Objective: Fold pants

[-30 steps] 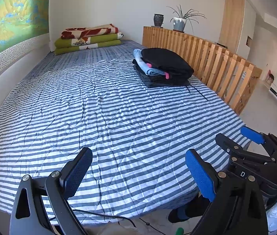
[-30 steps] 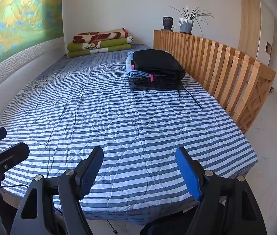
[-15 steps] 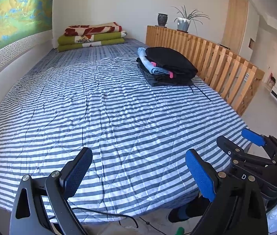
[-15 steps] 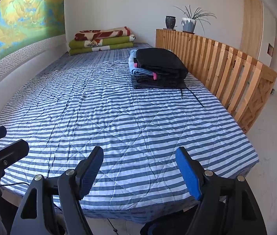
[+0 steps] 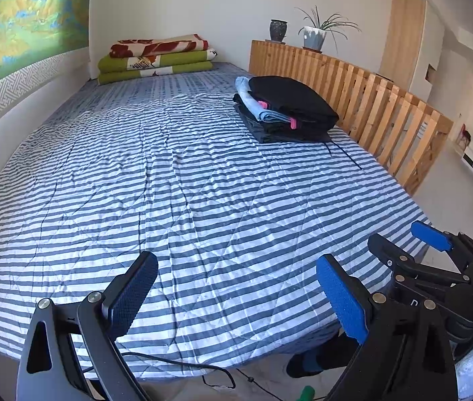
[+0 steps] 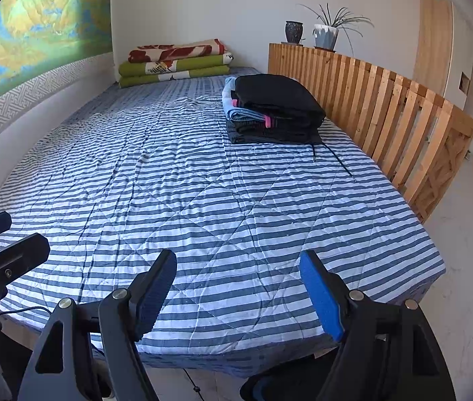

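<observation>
A stack of folded pants (image 5: 286,113) (image 6: 273,110), black on top with light blue and dark grey below, lies far off on the right side of the striped bed (image 5: 156,180) (image 6: 176,180), beside the wooden slat rail. My left gripper (image 5: 236,297) hovers over the bed's near edge, open, nothing between its blue pads. My right gripper (image 6: 238,292) hangs likewise open and empty at the near edge. Each gripper shows in the other's view: the right gripper (image 5: 403,244) at right, the left one (image 6: 2,237) at left.
A wooden slat rail (image 5: 363,100) (image 6: 386,107) runs along the bed's right side, with two plant pots (image 6: 320,33) on top. Folded blankets (image 5: 156,56) (image 6: 176,61) lie at the bed's far end. A cable (image 5: 176,367) and a person's dark sock (image 5: 306,361) show on the floor.
Both views have shifted slightly, so the pants stack and rail sit a little further right and lower in the left wrist view. Both grippers stay open and empty.
</observation>
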Available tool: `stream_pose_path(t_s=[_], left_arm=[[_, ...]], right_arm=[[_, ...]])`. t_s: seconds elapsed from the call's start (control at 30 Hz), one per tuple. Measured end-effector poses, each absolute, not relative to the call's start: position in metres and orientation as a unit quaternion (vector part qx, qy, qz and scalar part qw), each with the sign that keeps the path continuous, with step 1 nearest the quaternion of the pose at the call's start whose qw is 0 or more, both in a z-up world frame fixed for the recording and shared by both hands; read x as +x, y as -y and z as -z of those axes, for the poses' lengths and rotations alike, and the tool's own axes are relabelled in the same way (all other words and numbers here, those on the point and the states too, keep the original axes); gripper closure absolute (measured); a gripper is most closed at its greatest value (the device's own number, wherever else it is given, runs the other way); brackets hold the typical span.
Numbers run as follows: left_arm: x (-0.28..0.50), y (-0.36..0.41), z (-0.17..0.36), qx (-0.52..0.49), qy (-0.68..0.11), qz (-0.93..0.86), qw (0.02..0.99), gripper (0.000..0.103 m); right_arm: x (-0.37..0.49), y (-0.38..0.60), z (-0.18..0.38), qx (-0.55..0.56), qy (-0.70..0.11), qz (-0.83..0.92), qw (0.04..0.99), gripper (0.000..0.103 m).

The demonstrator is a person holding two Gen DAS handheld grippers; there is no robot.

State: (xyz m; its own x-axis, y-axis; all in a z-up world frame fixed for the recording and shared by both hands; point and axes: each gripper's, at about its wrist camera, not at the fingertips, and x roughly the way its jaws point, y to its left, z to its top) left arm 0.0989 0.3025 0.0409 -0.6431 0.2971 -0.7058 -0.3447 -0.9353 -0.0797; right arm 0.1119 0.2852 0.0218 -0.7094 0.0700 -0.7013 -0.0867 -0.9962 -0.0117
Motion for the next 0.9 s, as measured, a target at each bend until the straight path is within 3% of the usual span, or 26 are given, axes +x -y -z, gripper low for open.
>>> stream_pose_path(t_s=[0.9], left_arm=[[0.0923,-0.2968,-0.0353,-0.383,-0.027,-0.907,0.173,0.005]], right_arm=[[0.1078,-0.2812,-0.0154,-0.388,-0.005,-0.921,0.039,0.03]])
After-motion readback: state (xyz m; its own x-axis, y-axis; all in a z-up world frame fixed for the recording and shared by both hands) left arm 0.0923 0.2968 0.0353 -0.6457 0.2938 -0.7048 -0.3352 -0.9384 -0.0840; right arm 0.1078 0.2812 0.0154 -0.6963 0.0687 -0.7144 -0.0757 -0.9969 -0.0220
